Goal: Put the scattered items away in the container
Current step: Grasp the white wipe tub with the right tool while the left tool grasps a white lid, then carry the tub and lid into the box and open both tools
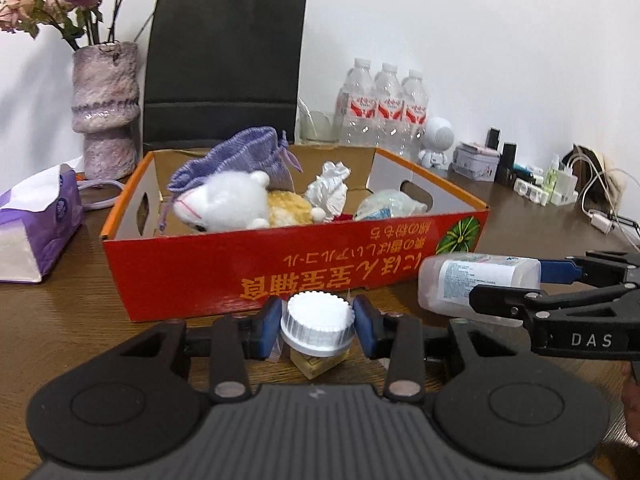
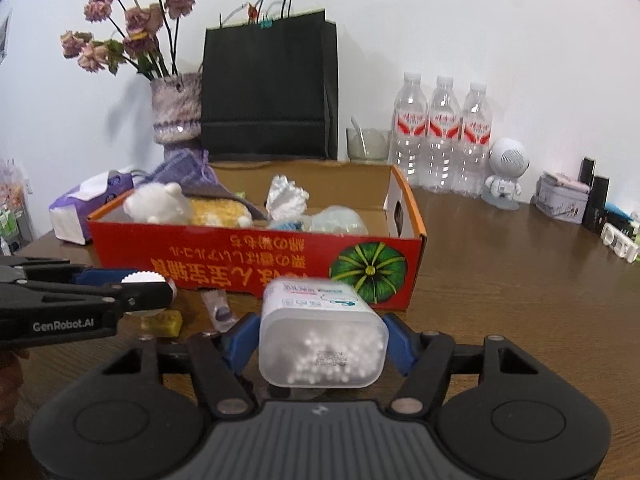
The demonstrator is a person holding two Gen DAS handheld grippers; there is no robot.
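Note:
A red cardboard box (image 1: pixel 192 268) (image 2: pixel 256 256) stands open on the brown table, holding a white plush toy (image 1: pixel 224 204), a purple knit pouch (image 1: pixel 240 160), crumpled paper (image 1: pixel 328 190) and a plastic bag (image 1: pixel 386 204). My left gripper (image 1: pixel 318 326) is shut on a white ribbed cap (image 1: pixel 318 322) of a small yellow bottle, just in front of the box; it also shows in the right wrist view (image 2: pixel 144 294). My right gripper (image 2: pixel 322 344) is shut on a clear cotton-swab box (image 2: pixel 322 340) (image 1: pixel 476 280), held at the box's front right corner.
A purple tissue pack (image 1: pixel 36 224) lies left of the box. A vase with dried flowers (image 1: pixel 106 112), a black paper bag (image 1: pixel 224 68), three water bottles (image 1: pixel 384 108), an astronaut figure (image 1: pixel 438 140) and chargers with cables (image 1: pixel 560 184) line the back. A small clear packet (image 2: pixel 218 308) lies before the box.

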